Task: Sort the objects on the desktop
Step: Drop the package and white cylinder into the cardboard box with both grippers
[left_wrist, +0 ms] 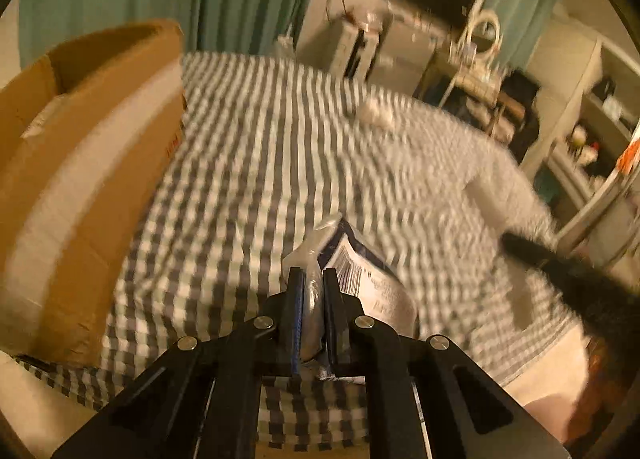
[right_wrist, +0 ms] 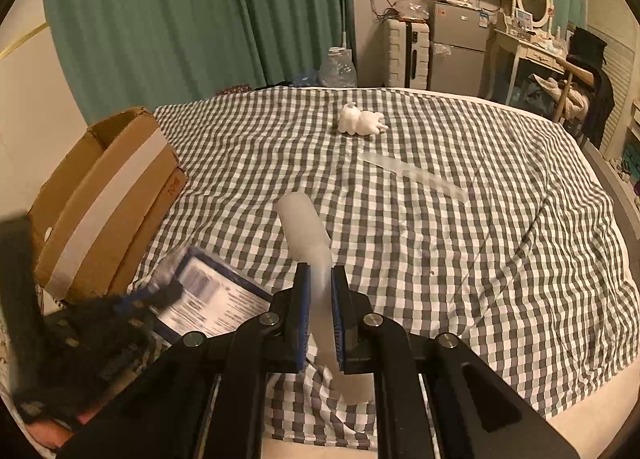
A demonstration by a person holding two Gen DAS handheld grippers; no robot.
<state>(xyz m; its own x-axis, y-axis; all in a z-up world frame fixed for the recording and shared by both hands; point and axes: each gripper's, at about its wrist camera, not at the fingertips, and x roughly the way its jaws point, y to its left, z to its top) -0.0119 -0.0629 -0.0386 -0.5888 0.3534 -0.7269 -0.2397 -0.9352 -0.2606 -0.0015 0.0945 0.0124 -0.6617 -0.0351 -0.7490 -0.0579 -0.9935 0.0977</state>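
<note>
bedroom, green curtains, checked bedspread [left_wrist: 256,147] as the work surface.

left wrist view, heavily blurred: left gripper [left_wrist: 313,283] pinched on the clear edge of a packet [left_wrist: 360,271], printed label up, hanging over the cloth. box [left_wrist: 80,163] just to the left, open at the top. right gripper only a dark smear at the right edge. could slip: thin plastic, small bite, fast swing. could also catch on the box wall if carried too low.

right wrist view, sharper: right gripper [right_wrist: 320,287] clamped on a white bottle [right_wrist: 304,227], held by the narrow neck, body pointing forward above the cloth. likely to pivot or slide out, grip being off-centre. packet [right_wrist: 216,291] low left beside the box [right_wrist: 104,195].

counted: one box, one packet, one bottle, one white toy [right_wrist: 362,120] far back, one clear ruler [right_wrist: 416,175] mid-bed.
</note>
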